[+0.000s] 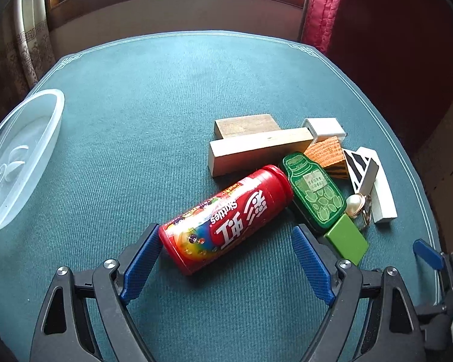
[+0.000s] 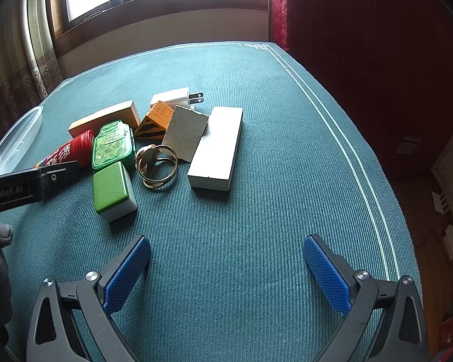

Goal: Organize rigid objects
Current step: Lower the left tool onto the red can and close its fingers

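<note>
The red candy can (image 1: 226, 220) lies on its side at lower centre, its base between the wide-open fingers of the left gripper (image 1: 225, 264); nothing is gripped yet; a closing squeeze is called for, then, probably, carriage to the clear tub (image 1: 24, 157) at left; the right gripper (image 2: 226, 271) is spread empty.

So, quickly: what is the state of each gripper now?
Left gripper: open, its fingers astride the red Skittles can, not gripping.
Right gripper: open, holding nothing.
</note>
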Available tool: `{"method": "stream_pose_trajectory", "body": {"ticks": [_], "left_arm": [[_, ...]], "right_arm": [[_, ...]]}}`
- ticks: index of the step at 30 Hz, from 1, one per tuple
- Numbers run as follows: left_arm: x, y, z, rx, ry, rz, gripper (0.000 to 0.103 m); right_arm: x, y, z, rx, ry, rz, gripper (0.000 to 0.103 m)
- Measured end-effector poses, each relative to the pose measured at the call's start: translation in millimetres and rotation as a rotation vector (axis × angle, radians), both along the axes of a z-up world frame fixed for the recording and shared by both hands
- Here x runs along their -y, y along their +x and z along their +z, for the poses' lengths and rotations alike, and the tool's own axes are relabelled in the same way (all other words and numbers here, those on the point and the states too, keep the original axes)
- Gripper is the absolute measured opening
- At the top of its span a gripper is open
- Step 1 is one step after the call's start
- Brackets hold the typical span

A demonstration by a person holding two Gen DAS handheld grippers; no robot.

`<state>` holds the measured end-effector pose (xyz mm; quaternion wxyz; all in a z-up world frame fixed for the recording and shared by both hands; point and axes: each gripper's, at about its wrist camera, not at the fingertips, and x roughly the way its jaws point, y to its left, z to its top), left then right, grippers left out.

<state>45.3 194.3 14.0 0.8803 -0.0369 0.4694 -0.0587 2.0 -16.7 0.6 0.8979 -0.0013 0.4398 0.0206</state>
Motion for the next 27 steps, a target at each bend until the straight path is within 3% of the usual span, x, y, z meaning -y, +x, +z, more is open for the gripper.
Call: {"method": "stream_pose_trajectory", "body": {"ticks": [8,15,22,27], "left_arm": [[-5,19,2,-0.016,-0.051,0.11,0.088],[2,22,10,0.002,-0.025,0.14,0.089],[-1,24,17,0.008,-0.076,0.167,0.093],[10,31,15,0.004,-0.009,0.164,0.095]], "right_arm": [[-1,0,0,0.0,0.0,-0.002,0.103],[-2,0,0,0.0,-0.001,-0.003,0.103],[-3,-1,0,0.0,-0.001,-0.003,0.103],[-2,-1,0,0.0,-0.001,-0.003,0.103]]}}
